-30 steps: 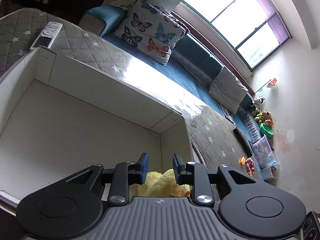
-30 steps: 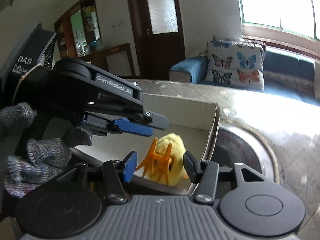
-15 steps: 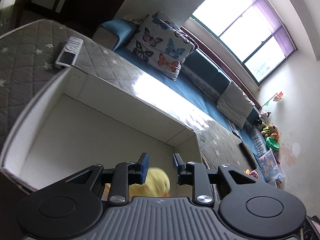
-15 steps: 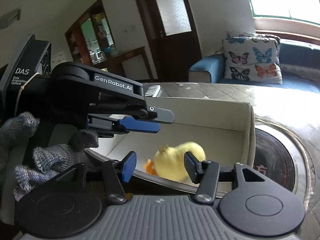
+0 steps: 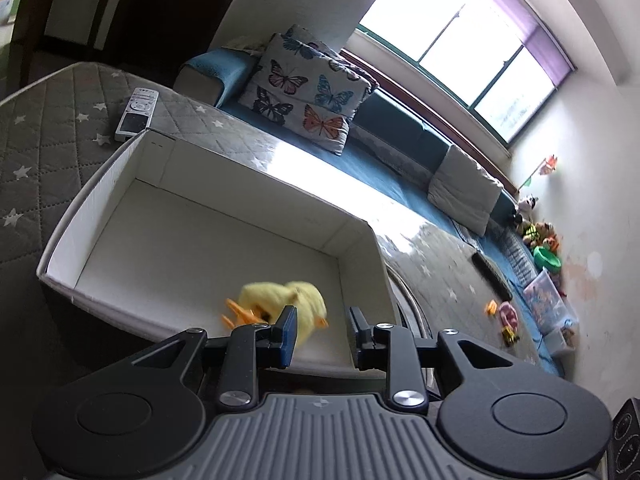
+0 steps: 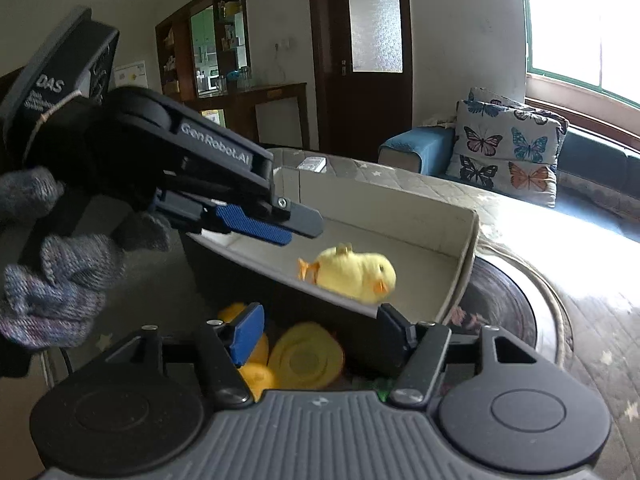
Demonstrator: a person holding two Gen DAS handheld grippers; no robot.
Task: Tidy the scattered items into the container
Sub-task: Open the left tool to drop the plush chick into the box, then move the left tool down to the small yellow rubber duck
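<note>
A yellow plush duck [image 5: 286,300] with orange feet lies on its side inside the white open box [image 5: 200,176], near its right end. It also shows in the right wrist view [image 6: 354,270], inside the box [image 6: 460,248]. My left gripper [image 5: 322,330] is open and empty, just above the box's near wall; it also shows in the right wrist view [image 6: 260,222]. My right gripper [image 6: 322,328] is open and empty in front of the box. Yellow plastic toys [image 6: 306,354] lie on the table below the right gripper.
The box stands on a grey quilted table cover with stars [image 5: 48,132]. A white remote [image 5: 137,112] lies behind the box. A round dark trivet [image 6: 500,300] sits right of the box. A black remote [image 5: 491,274] and small toys [image 5: 506,316] lie farther right. A blue sofa with a butterfly cushion [image 5: 308,96] stands behind.
The duck has dropped from my left gripper into the box and lies on its side. Both grippers have pulled back and up from the box, and the yellow toys have come into view.
</note>
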